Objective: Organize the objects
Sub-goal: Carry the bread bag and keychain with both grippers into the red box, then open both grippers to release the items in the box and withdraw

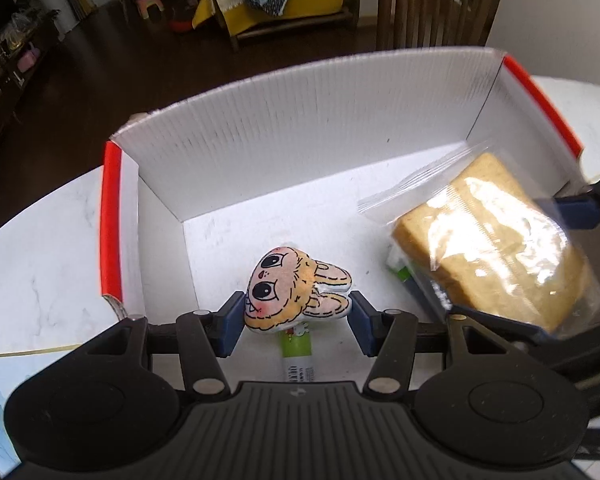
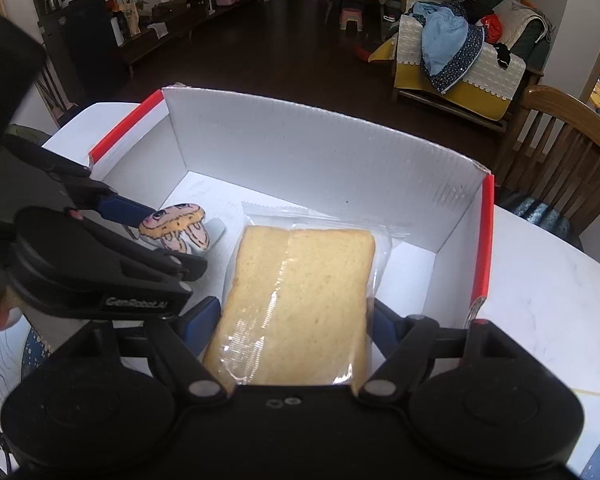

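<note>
Left gripper (image 1: 298, 316) clamps a small flat bunny toy (image 1: 288, 292) between its blue pads, one pad on the face side and one on the ears, so the toy's long axis runs straight across the jaws. It hangs low over the near left part of the box (image 1: 300, 120), close to the floor; whether the toy already touches the floor is hard to say from either view. Under it lies a green-and-white tube (image 1: 296, 354), running from the toy back toward the near edge of the box.

Right gripper (image 2: 296, 320) grasps a bagged bread slice (image 2: 300, 300) by its near end, pads pressing its two long sides. The slice's long axis points away from the gripper toward the far wall, and the slice fills the near right part of the box, with its bag edge reaching toward the far wall. In the left view it seems to rest on another packet at its left edge.

Both items are already inside the box walls, which stands on a white table (image 2: 540, 300). What matters next is the gap between toy and bread: they lie side by side, near but apart, each nearer its own hand. I judge each hand can simply let go and lift out without crossing the other.
</note>
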